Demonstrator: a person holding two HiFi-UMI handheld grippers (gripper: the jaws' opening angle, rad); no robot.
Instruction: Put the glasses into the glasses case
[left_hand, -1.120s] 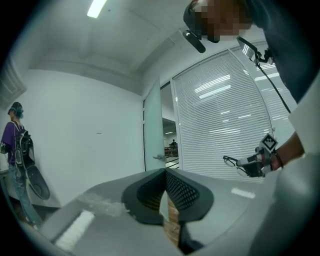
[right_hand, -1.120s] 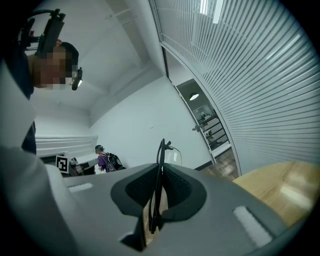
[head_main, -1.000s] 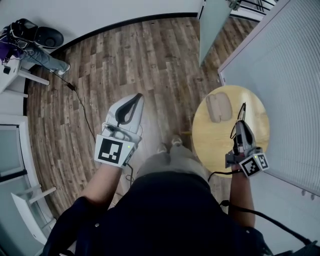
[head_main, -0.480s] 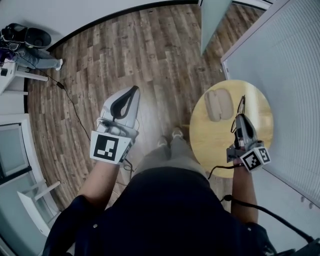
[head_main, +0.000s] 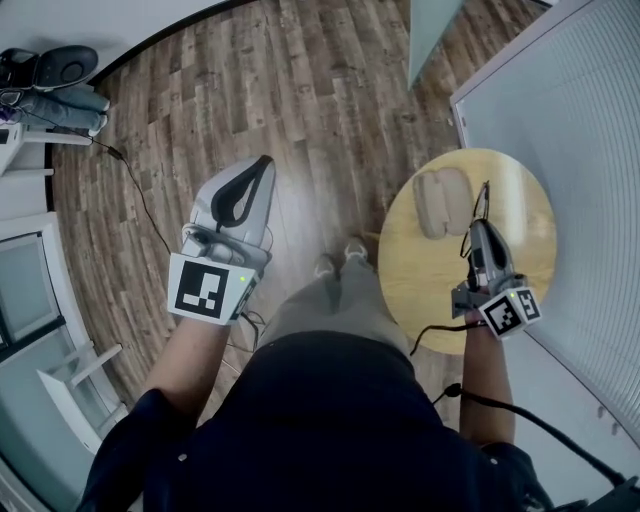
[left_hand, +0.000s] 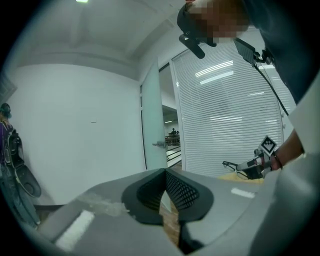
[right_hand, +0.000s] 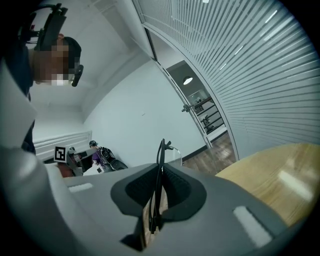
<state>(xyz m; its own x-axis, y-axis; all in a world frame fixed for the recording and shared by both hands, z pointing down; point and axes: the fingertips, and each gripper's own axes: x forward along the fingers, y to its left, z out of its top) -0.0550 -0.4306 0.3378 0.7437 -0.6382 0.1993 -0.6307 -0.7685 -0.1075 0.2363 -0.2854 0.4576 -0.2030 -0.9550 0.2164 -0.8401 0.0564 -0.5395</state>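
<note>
I'm seeing the right tool (right_hand: 159, 174) pinching the glasses (right_hand: 161, 162) edge-on. Only the head view is showing the case (head_main: 442, 203) beside them. My left tool (left_hand: 165, 173) is hanging closed, empty.

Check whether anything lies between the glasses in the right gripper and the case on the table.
Nothing visible does. The right gripper is shut on the glasses, just right of the glasses case on the round table; only bare wood shows between them. Whether the case is open I cannot tell.

Head view: overhead, looking steeply down.
Gripper views: each close behind its own fingers (left_hand: 189, 192), facing along them.
Shared: the counter (head_main: 420, 280).
</note>
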